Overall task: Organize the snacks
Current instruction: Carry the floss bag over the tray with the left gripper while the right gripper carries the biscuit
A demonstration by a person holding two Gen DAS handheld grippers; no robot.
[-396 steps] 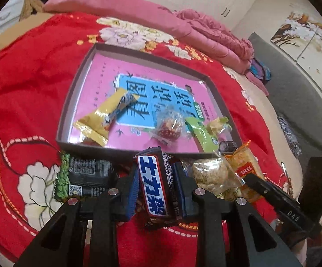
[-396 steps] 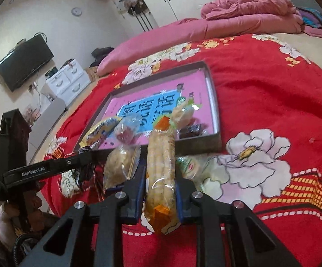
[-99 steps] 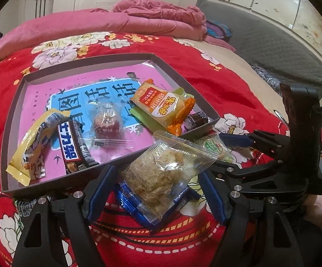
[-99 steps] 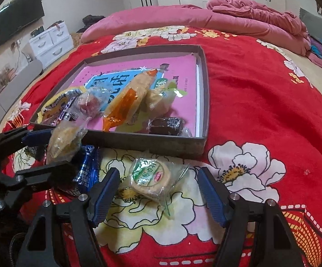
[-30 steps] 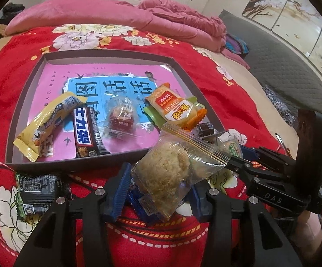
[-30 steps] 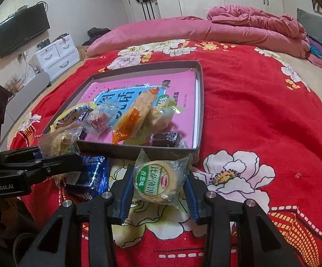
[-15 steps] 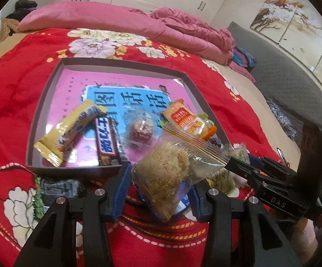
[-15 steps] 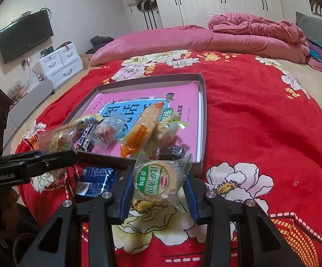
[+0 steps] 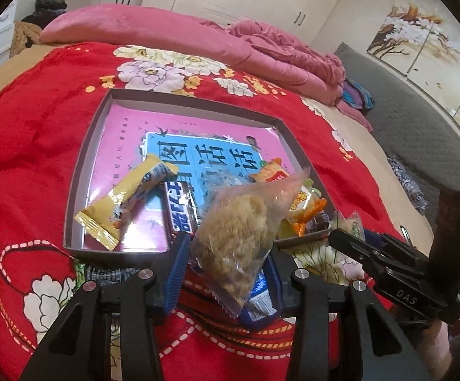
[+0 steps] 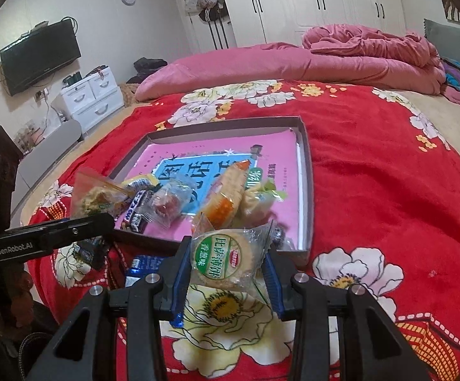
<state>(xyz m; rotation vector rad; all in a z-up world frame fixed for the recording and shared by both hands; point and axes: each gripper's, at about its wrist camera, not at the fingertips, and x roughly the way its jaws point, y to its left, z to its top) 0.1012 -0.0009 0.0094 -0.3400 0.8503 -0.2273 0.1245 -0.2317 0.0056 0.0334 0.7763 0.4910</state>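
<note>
Currently both grippers angle down toward the red floral blanket (image 10: 388, 190), side by side at the near edge of the shallow grey tray (image 9: 80, 171).

Left gripper (image 9: 226, 270): jaws closing, blue pads pressing a clear bag of crumbly beige snack (image 9: 236, 231) from both sides. Bag is tilted, its top corner leaning over the tray's near wall. Under it on the blanket lies a blue packet (image 9: 258, 304).

Right gripper (image 10: 226, 270): jaws narrowed on a round biscuit in clear wrap with a green label (image 10: 223, 258), held just in front of the tray's near-right corner, above a white flower in the print.

Inside the tray, on the pink-and-blue book cover (image 9: 198, 146): yellow wrapper (image 9: 125, 203), dark chocolate bar with blue and white lettering (image 9: 179, 209), small clear-wrapped red sweet (image 10: 166, 203), long orange-ended cracker pack (image 10: 226, 190), pale green-ended packet (image 10: 258, 200). A dark green-edged packet (image 9: 109, 273) sits on the blanket outside the near wall, left side.

Against one second ago: the clear bag has risen and now overlaps the tray interior in the left view, hiding the red sweet there. The round biscuit is gripped as before, lifted a little. Thirteen seconds back the left gripper held the chocolate bar and the right one the cracker pack; both now lie in the tray.
</note>
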